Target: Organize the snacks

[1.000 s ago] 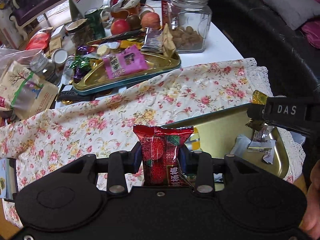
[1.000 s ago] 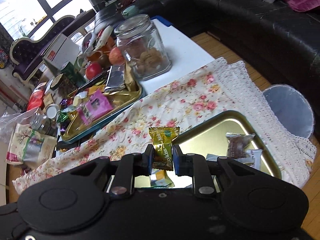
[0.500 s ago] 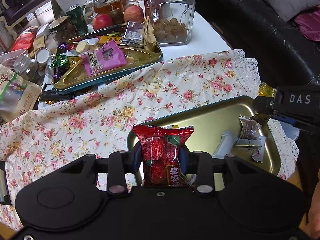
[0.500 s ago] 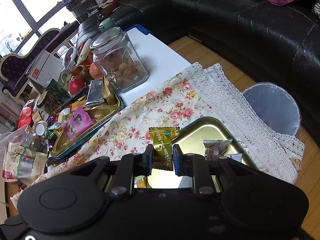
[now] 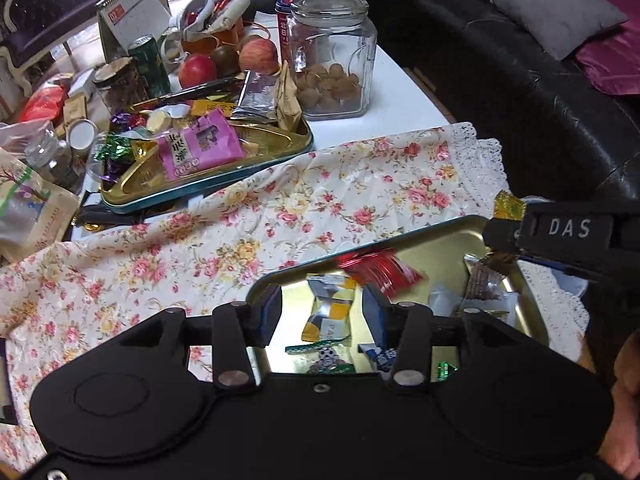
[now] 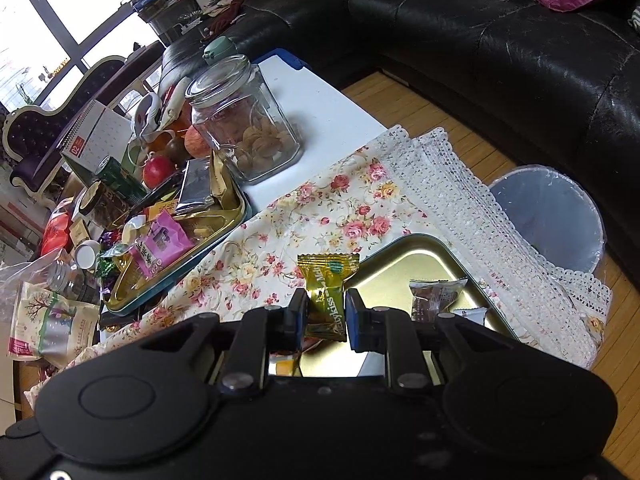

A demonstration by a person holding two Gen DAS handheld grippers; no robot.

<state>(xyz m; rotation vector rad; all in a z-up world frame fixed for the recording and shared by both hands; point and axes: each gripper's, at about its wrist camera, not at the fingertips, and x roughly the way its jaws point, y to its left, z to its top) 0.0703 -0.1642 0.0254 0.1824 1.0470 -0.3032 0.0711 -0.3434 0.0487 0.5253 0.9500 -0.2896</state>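
My left gripper (image 5: pixel 322 310) is open above the near gold tray (image 5: pixel 436 236). The red snack packet (image 5: pixel 380 268) is blurred, in the air just past my right finger, over the tray. The tray holds several wrapped sweets, among them a yellow and silver one (image 5: pixel 330 312). My right gripper (image 6: pixel 326 314) is shut on a gold wrapped candy (image 6: pixel 326 288) above the same tray (image 6: pixel 404 268); it also shows at the right of the left wrist view (image 5: pixel 508 220). A brown wrapped snack (image 6: pixel 438 294) lies in the tray.
A far gold tray (image 5: pixel 276 150) holds a pink packet (image 5: pixel 198 148) and other snacks. Behind it stand a glass jar (image 5: pixel 332 56), apples (image 5: pixel 258 54), a can and a calendar. A flowered cloth (image 5: pixel 280 208) covers the table. A bin (image 6: pixel 556 216) stands on the floor by the black sofa.
My left gripper has opened and let go of the red packet, which drops towards the near tray. Both grippers have moved forward over that tray. The right one still holds the gold candy.
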